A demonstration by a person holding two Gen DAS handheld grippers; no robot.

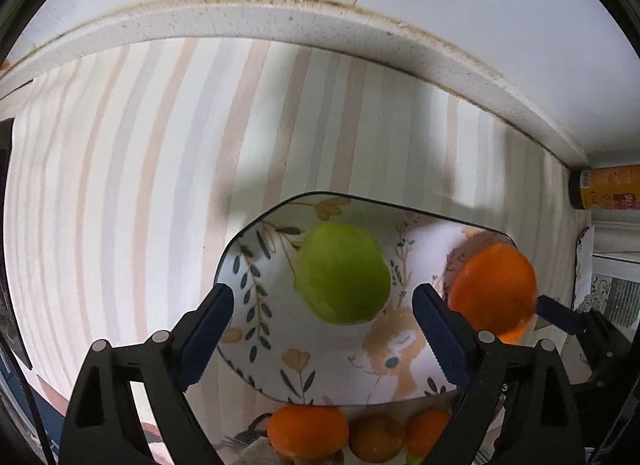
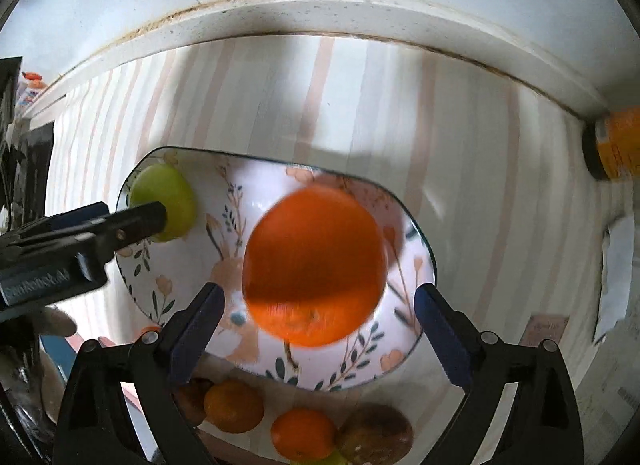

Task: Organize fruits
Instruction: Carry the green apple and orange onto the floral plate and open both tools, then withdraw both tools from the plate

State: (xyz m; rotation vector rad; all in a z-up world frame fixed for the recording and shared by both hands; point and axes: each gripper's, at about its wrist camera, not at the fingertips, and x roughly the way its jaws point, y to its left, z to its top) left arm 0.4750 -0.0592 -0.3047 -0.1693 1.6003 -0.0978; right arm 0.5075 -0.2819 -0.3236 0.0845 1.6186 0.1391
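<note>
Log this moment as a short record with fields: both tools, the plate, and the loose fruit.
left tool: open, above the green fruit
right tool: open, above the orange
plate: floral print, on the striped cloth
on or over plate: green fruit, orange; contact unclear
off plate: smaller oranges and brownish fruit at its near edge

The plate (image 2: 416,225) under both grippers looks like glazed ceramic, smooth and glossy, with a printed leaf-and-flower pattern. Between the right gripper's (image 2: 316,297) open fingers, the orange (image 2: 316,265) has a finely dimpled, faintly shiny peel. Ahead of the left gripper (image 1: 322,297), the green apple (image 1: 342,273) has a smooth, waxy skin. Both grippers are matt black plastic with dark blue ridged, rubbery-looking pads (image 1: 440,337). The striped cloth (image 1: 120,185) beneath looks smooth with a soft sheen. Beyond it, the countertop edge (image 1: 280,21) is speckled, stone-like and matt.
</note>
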